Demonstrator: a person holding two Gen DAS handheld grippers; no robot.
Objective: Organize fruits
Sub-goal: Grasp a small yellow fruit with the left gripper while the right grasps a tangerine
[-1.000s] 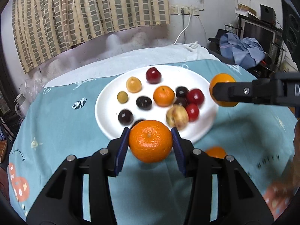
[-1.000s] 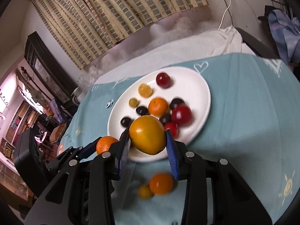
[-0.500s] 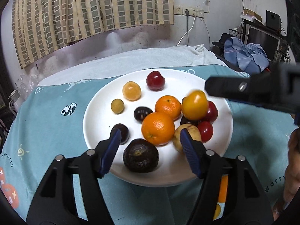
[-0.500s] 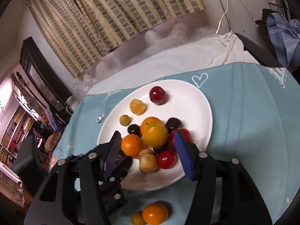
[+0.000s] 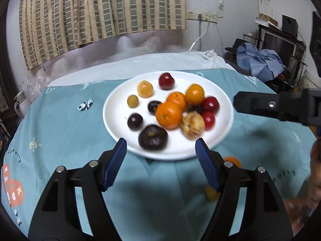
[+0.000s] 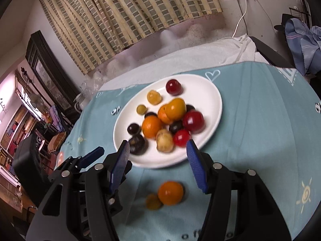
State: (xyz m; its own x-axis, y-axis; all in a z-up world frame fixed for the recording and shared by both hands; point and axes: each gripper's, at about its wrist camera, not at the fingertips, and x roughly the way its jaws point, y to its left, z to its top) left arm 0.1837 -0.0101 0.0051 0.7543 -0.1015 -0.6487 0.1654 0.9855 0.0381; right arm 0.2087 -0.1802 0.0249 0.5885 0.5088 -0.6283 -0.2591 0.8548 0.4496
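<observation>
A white plate (image 5: 116, 116) on the teal cloth holds several fruits. Among them are an orange mandarin (image 5: 169, 115), a yellow-orange fruit (image 5: 194, 94) and a big dark fruit (image 5: 152, 137). My left gripper (image 5: 160, 143) hovers at the plate's near rim, jaws opening, with nothing between them. In the right wrist view my right gripper (image 6: 157, 142) also stands open and empty at the near rim of the plate (image 6: 208, 100). The mandarin (image 6: 151, 126) and the yellow-orange fruit (image 6: 176, 108) lie in the pile. One right finger (image 5: 260, 105) reaches in from the right.
Two loose fruits lie on the cloth in front of the plate: an orange one (image 6: 170, 192) and a smaller yellowish one (image 6: 153, 200). A person's hand (image 5: 315, 170) shows at the right edge. A white towel (image 6: 200, 56) covers the table's far side.
Both grippers have let go of their fruit: the mandarin and the yellow-orange fruit now lie on the plate. Both sets of jaws have opened and drawn back toward the near rim.
</observation>
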